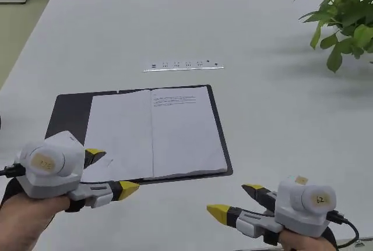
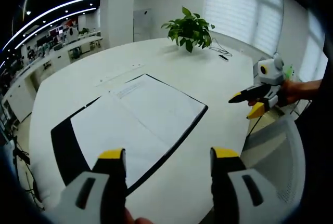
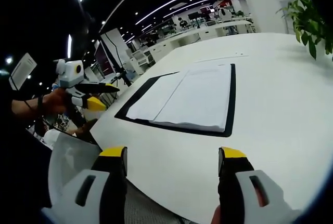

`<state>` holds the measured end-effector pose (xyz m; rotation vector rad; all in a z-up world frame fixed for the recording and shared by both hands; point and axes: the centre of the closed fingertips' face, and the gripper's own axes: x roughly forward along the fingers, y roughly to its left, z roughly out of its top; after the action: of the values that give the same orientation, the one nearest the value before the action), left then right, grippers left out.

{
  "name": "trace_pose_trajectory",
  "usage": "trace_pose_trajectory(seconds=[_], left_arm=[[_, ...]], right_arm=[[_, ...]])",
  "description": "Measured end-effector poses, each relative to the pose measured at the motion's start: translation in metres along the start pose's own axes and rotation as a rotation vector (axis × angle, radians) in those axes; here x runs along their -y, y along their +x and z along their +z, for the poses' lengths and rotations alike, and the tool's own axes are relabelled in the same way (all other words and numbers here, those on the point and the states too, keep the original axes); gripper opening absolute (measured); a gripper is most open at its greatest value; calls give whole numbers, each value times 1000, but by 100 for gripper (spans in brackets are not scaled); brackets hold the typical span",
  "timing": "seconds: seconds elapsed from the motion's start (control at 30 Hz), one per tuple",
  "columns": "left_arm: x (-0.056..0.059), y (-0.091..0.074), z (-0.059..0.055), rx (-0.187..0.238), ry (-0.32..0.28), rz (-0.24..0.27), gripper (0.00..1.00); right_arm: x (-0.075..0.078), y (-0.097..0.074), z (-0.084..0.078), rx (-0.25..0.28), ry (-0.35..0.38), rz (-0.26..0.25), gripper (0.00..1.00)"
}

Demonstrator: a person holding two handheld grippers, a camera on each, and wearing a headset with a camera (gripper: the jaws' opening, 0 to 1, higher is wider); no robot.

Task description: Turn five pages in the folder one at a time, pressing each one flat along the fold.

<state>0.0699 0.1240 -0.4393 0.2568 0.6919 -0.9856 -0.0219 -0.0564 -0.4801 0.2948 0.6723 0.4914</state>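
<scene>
Nearest the person, at the table's (image 1: 280, 105) near edge, both grippers are held low with their yellow tips pointing inward toward each other. Left gripper (image 1: 112, 170) has its jaws spread wide on nothing. In the head view its upper tip overlaps the lower left corner of the left page (image 1: 119, 134), while the right gripper view shows it (image 3: 91, 96) off the table's near rim and apart from the folder (image 3: 229, 99). Right gripper (image 1: 236, 198) is likewise wide open and empty, over bare tabletop just past the folder's (image 1: 70, 114) near right corner. The left gripper view shows it (image 2: 260, 96) well off to the side.

Just beyond them the black folder lies open and flat, its near edge close to the table's rim. A bare black flap shows on the left, and two white pages meet at a straight fold. The right page (image 1: 186, 128) has a few lines of print (image 1: 173, 99) at its top and reaches nearly to the cover's right edge.

Right of the folder the tabletop is open as far as the plant (image 1: 344, 15) at the far right. Past the folder's far edge, apart from it, sits a power strip (image 1: 183, 64), with more plain white surface behind.
</scene>
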Motion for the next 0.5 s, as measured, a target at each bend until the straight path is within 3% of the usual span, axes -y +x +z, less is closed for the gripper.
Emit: trace_pose_trajectory(seconds=[0.37,0.5], left_arm=[[17,29,17,-8,39,-48,63],[24,40,21,-21,58,-70,62]], right_arm=[[-1,5,-4,-18,6,27,70],[-1,7,-8,-48,-26,31,70]])
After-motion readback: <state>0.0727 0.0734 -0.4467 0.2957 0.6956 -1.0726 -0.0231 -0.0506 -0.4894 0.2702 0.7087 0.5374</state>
